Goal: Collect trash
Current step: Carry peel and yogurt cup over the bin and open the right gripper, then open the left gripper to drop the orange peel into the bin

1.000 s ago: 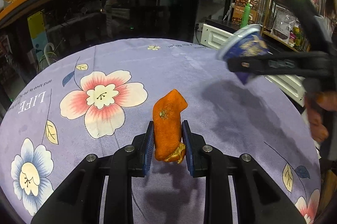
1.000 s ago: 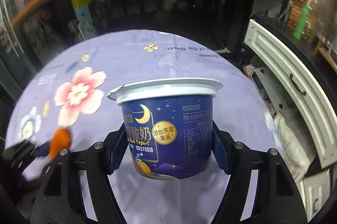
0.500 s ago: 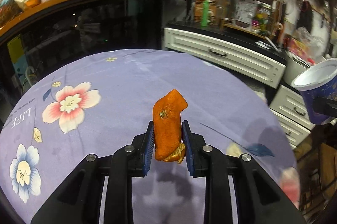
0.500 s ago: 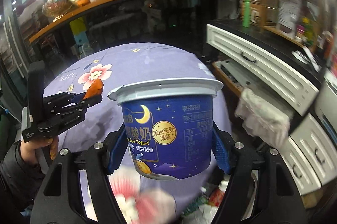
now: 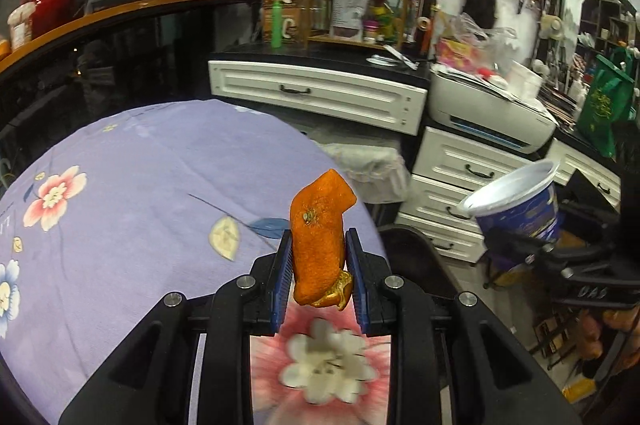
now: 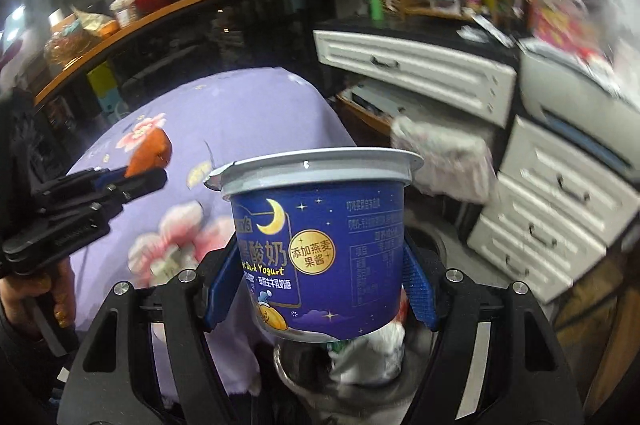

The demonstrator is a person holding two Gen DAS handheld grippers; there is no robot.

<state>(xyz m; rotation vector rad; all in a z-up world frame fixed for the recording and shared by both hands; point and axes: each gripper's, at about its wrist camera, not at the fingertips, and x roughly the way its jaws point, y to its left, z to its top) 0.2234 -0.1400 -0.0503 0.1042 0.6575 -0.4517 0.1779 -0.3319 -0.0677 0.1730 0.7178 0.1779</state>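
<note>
Both grippers have swung off the table centre toward the drawers since a second ago. Peel upright, clamped between the left gripper pads, over the tablecloth edge. Cup upright, gripped by the right gripper at wide spread, directly above a bin holding crumpled waste. White drawers ahead-right of it.
</note>
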